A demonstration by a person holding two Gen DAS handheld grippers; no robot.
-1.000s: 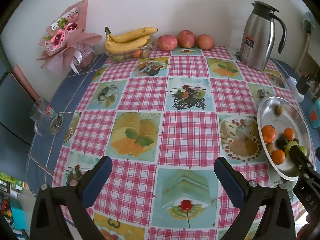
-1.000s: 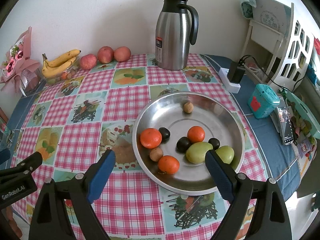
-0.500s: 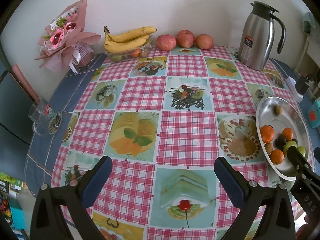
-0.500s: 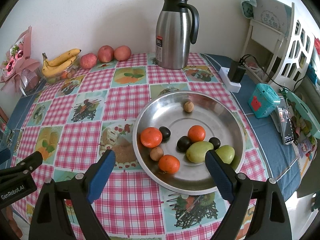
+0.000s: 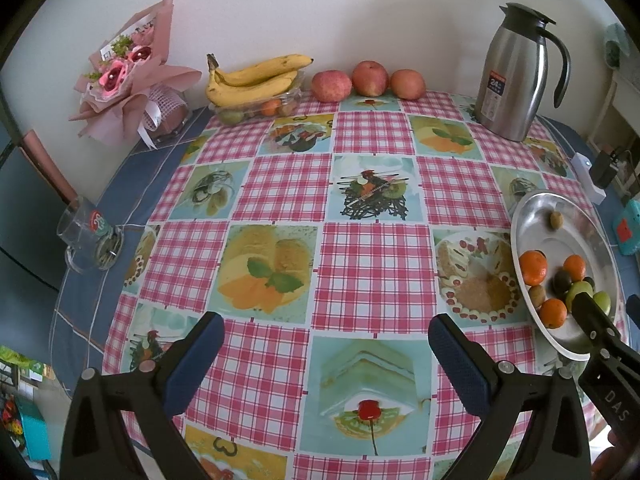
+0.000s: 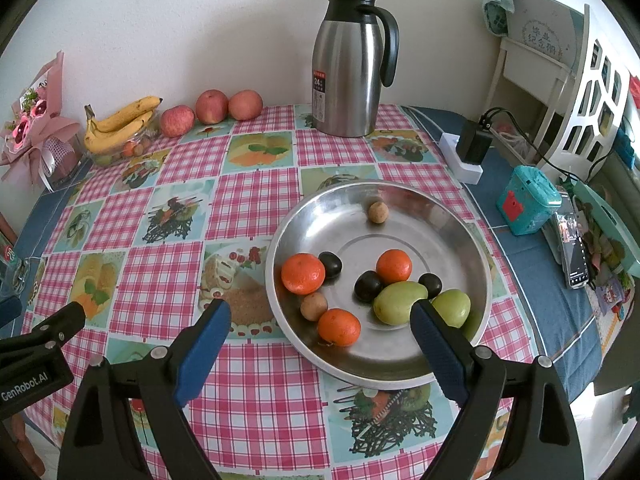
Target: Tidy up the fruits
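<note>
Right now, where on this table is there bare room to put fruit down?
The checked tablecloth is bare between the bananas and the steel tray. The tray's far half holds one brown fruit; its near half is crowded.

1. Steel thermos jug, label on body: "24" legible; rest of print too small.
2. Left gripper, arm seen left of jug in right wrist view: "GenRobot.AI".
3. Right gripper, arm seen below jug in left wrist view: "DAS", partial.
4. White card, right of jug: Chinese chars, not reliably legible.
</note>
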